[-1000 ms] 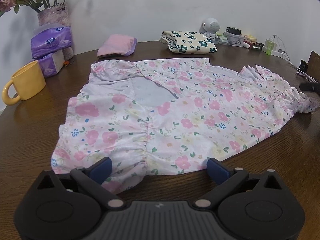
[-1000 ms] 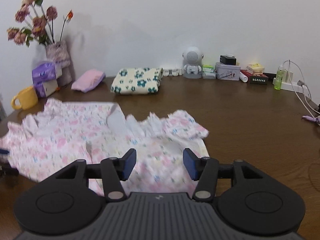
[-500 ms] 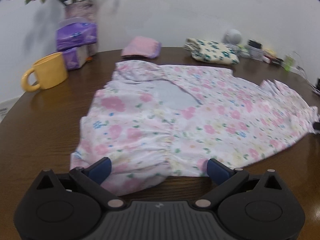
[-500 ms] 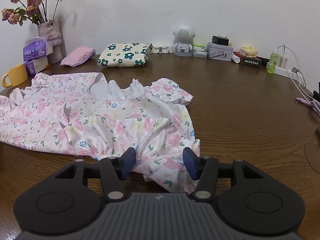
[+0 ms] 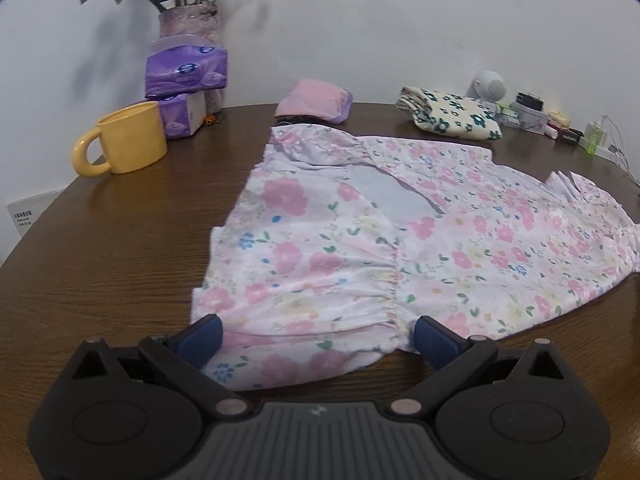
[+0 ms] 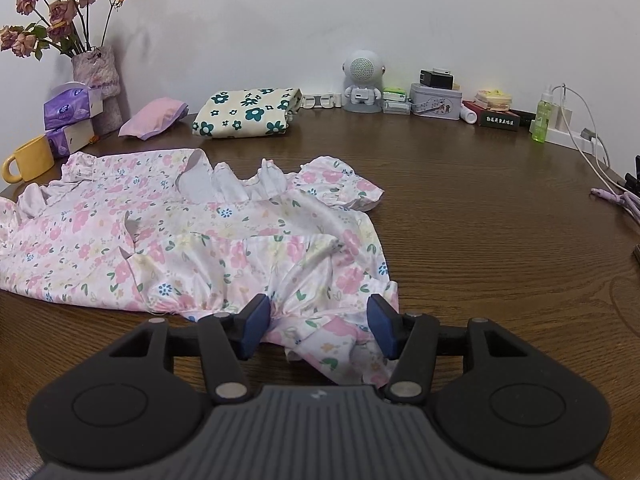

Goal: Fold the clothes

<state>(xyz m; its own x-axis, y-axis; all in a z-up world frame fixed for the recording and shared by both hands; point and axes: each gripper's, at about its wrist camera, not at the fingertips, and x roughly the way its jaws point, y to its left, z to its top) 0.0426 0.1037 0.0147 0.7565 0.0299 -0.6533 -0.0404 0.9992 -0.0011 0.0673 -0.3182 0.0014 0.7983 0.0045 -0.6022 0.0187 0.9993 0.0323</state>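
Across the bench (image 5: 120, 248) lies the floral dress (image 5: 400, 240); your left hand-held gripper (image 5: 318, 334) and right hand-held gripper (image 6: 318, 322) both gape unclenched over its near edge.

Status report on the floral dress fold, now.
Left gripper open, straddling the dress hem edge. Right gripper open over the bunched skirt end. Dress spread on the table, unfolded. Yellow mug stands apart, not in the way.

Left claw (image 5: 318, 334) gapes wide and low; right claw (image 6: 318, 322) is parted less, also low
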